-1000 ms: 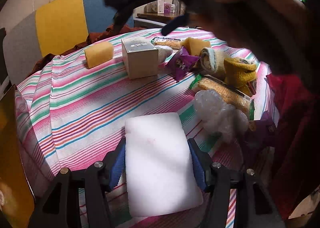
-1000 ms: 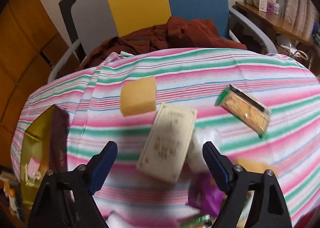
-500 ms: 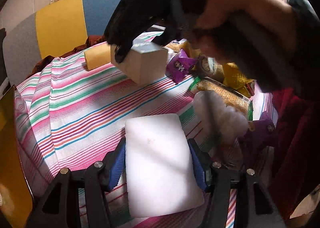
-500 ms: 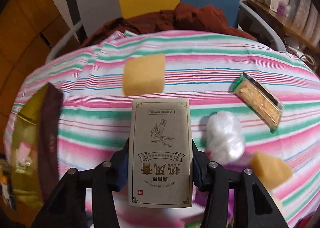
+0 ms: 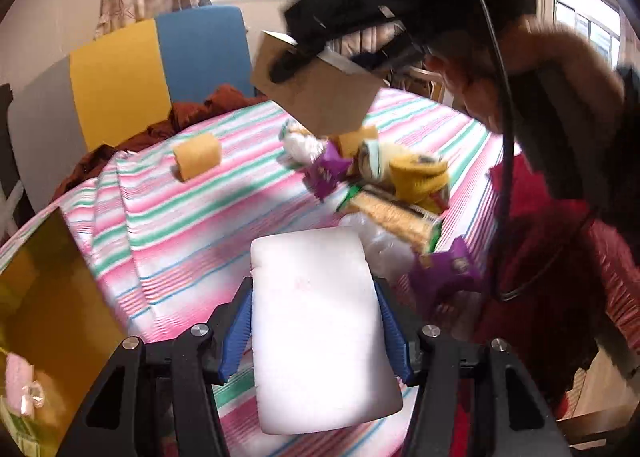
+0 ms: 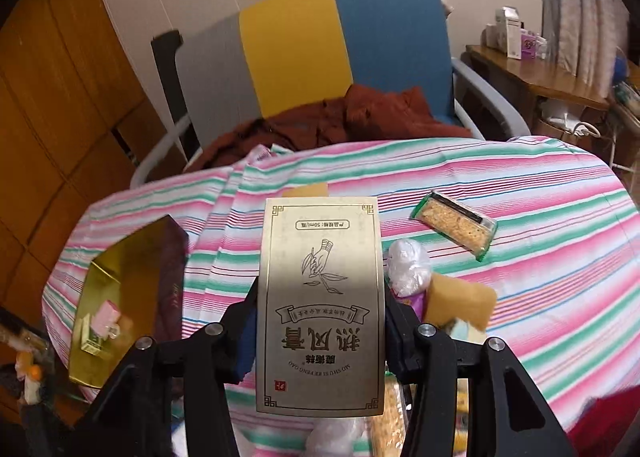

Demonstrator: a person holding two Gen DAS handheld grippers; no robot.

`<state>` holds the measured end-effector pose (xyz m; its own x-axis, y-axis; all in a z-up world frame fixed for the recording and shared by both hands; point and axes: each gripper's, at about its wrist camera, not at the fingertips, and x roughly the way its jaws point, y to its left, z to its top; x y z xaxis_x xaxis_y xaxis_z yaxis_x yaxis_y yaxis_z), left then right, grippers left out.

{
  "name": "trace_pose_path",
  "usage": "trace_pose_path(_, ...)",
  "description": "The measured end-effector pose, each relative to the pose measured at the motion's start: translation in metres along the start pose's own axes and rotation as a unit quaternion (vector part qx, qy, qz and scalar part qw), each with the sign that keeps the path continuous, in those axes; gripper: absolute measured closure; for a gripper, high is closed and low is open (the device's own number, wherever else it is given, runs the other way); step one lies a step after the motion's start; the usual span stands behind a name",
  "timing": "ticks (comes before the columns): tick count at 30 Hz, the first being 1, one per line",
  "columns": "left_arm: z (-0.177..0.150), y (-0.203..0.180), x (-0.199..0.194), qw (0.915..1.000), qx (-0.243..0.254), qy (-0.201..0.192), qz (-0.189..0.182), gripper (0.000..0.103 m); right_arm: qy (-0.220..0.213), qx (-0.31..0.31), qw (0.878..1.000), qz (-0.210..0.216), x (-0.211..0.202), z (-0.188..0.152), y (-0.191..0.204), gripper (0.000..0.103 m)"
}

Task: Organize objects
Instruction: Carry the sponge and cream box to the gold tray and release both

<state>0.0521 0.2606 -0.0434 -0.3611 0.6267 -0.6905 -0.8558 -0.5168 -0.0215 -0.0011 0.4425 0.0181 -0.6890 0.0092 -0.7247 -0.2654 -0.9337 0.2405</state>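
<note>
Two claws were loaded: the box (image 6: 320, 309), grabbed off the table (image 6: 520, 185) within the last second, was pinched by the right claw (image 6: 320, 333) and lifted clear; the sponge (image 5: 320, 329) stayed clamped in the left claw (image 5: 316, 333). Gold tray (image 6: 120, 289) was probably the destination.

The striped table (image 6: 540, 249) lies bare toward its far right edge. A cracker packet (image 6: 456, 225), plastic wad (image 6: 408, 267) and yellow sponge (image 6: 460, 303) crowd the near right, and an open gold box (image 6: 120, 297) blocks the left.
</note>
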Motion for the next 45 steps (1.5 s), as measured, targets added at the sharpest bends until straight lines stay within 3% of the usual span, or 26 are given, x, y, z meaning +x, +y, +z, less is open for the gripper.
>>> trace_pose_path(7, 0.004, 0.036, -0.044, 0.9969, -0.072, -0.025, 0.023, 0.045, -0.019, -0.003, 0.999, 0.03, -0.017, -0.012, 0.025, 0.052)
trace_pose_path(12, -0.007, 0.074, -0.08, 0.9885, -0.129, -0.048, 0.062, 0.045, -0.009, -0.017, 0.997, 0.07, -0.008, -0.02, 0.061, 0.052)
trace_pose_path(16, -0.018, 0.113, -0.108, 0.9755, -0.183, -0.065, 0.103, 0.045, 0.001, -0.044, 0.993, 0.108, -0.001, -0.029, 0.102, 0.052)
trace_pose_path(23, -0.04, 0.186, -0.141, 0.9428, -0.264, -0.078, 0.188, 0.045, 0.03, -0.087, 0.984, 0.154, 0.019, -0.042, 0.174, 0.052)
trace_pose_path(27, -0.051, 0.225, -0.146, 0.9247, -0.301, -0.073, 0.221, 0.044, 0.052, -0.097, 0.981, 0.157, 0.037, -0.052, 0.203, 0.052)
trace_pose_path(33, -0.059, 0.27, -0.139, 0.907, -0.331, -0.061, 0.253, 0.044, 0.084, -0.102, 0.979, 0.153, 0.07, -0.062, 0.236, 0.052)
trace_pose_path(38, -0.063, 0.301, -0.128, 0.8968, -0.35, -0.041, 0.268, 0.042, 0.127, -0.098, 0.969, 0.19, 0.088, -0.078, 0.259, 0.046)
trace_pose_path(41, -0.068, 0.308, -0.122, 0.8962, -0.363, -0.031, 0.253, 0.032, 0.144, -0.107, 0.961, 0.21, 0.091, -0.088, 0.268, 0.029)
trace_pose_path(45, -0.074, 0.305, -0.121, 0.8954, -0.363, -0.033, 0.255, 0.025, 0.15, -0.119, 0.959, 0.211, 0.089, -0.096, 0.272, 0.028)
